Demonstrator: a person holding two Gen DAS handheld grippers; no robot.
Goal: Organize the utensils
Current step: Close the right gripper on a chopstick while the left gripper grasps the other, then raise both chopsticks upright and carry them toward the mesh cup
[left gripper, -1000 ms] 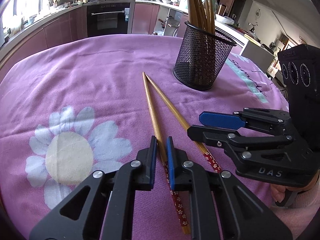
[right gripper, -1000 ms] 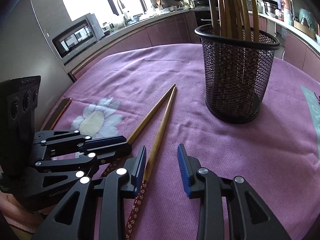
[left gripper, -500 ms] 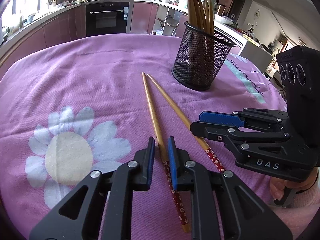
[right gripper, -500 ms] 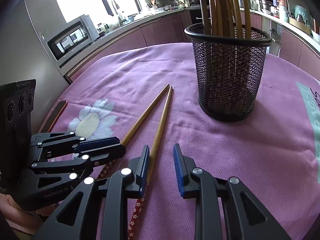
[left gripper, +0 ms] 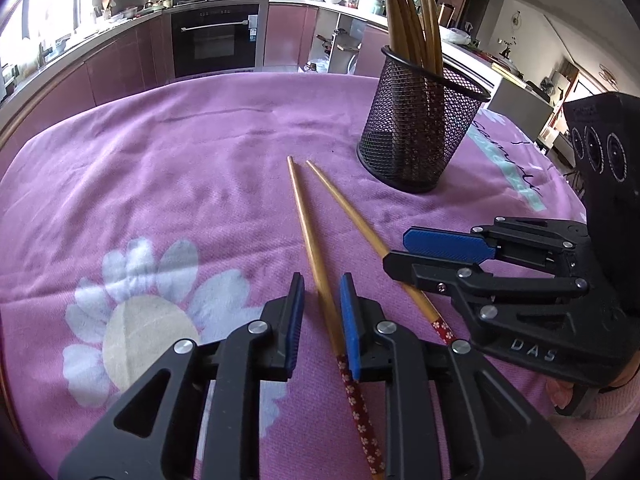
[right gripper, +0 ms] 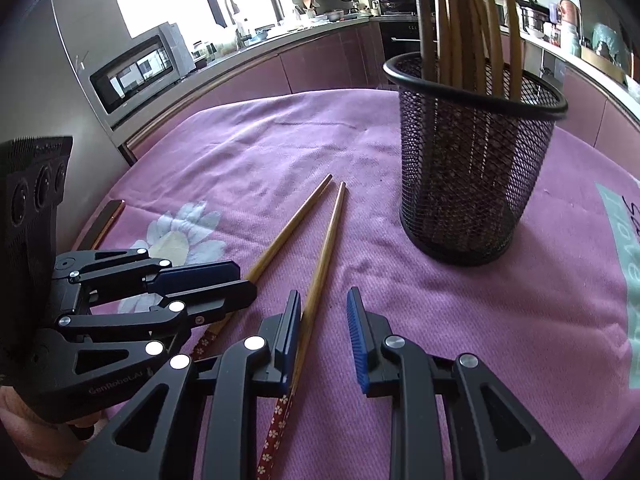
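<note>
Now your left gripper (left gripper: 321,316) sits low over the pink cloth (left gripper: 180,184), its two fingers spread a little, with one chopstick (left gripper: 310,248) lying between them and close to the right-side pad. Your right gripper (right gripper: 324,332) is spread wider. The other chopstick (right gripper: 320,268) lies along the inside of its left finger, and you cannot tell if they touch. Both chopsticks lie flat on the cloth, tips close together and pointing toward the black mesh cup (left gripper: 416,128). More chopsticks stand in that cup.
</note>
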